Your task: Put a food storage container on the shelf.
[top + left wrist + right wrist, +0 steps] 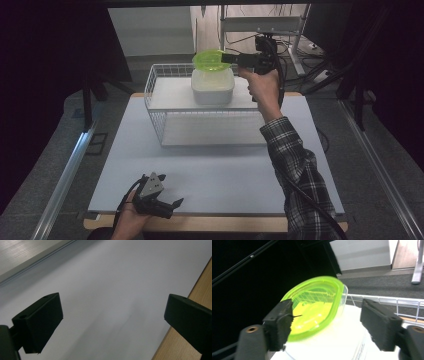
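Lid [210,60], bright green, sits tilted on white tub [213,86] inside wire basket [156,107], far side of tabletop [210,170]. Right claw [226,58] open, jaws either side of lid edge. Left claw [176,204] open, empty, near edge. Risk: propped lid slides off if nudged.

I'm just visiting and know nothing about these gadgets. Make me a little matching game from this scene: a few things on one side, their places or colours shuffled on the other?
Things:
1. green lid
2. white container
3. left gripper
4. wire basket

Descriptions:
A. open, low over the table's near edge
B. stands on the table
C. sits inside the basket
D. tilted atop the container

Pairs: 1-D, 2-C, 3-A, 4-B
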Available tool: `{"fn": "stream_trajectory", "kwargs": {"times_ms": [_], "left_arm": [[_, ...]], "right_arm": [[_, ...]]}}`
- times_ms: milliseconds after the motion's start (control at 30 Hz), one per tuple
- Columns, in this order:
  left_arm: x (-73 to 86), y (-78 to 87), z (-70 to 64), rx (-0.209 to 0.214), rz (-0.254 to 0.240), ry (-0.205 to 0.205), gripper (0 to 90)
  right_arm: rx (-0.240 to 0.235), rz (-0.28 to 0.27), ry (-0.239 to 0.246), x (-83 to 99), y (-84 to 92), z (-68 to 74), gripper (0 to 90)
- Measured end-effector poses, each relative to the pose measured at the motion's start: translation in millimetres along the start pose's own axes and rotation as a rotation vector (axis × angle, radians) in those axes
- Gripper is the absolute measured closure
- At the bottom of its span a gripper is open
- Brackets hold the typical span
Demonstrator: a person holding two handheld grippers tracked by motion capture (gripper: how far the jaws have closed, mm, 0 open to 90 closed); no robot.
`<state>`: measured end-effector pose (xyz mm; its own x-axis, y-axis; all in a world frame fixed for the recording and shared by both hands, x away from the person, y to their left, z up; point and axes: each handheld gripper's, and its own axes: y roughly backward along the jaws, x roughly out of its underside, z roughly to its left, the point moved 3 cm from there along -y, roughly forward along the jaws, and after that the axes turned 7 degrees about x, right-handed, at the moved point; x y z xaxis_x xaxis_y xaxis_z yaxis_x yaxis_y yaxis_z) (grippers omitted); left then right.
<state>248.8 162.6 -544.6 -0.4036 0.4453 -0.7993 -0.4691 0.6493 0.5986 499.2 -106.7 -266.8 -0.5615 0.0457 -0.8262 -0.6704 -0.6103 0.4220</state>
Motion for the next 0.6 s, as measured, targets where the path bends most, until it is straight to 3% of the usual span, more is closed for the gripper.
{"fn": "stream_trajectory", "kwargs": {"times_ms": [200,600], "left_arm": [[0.4,-1.2,0.1,0.002,0.005,0.001,1.7],[0.5,-2.2,-0.1,0.006,0.010,0.002,1.7]], "right_arm": [[-0.060,-0.005,0.032,12.5,8.5,-3.1,17.0],[-0.066,0.011,0.127,35.9,26.2,-6.0,10.3]]}}
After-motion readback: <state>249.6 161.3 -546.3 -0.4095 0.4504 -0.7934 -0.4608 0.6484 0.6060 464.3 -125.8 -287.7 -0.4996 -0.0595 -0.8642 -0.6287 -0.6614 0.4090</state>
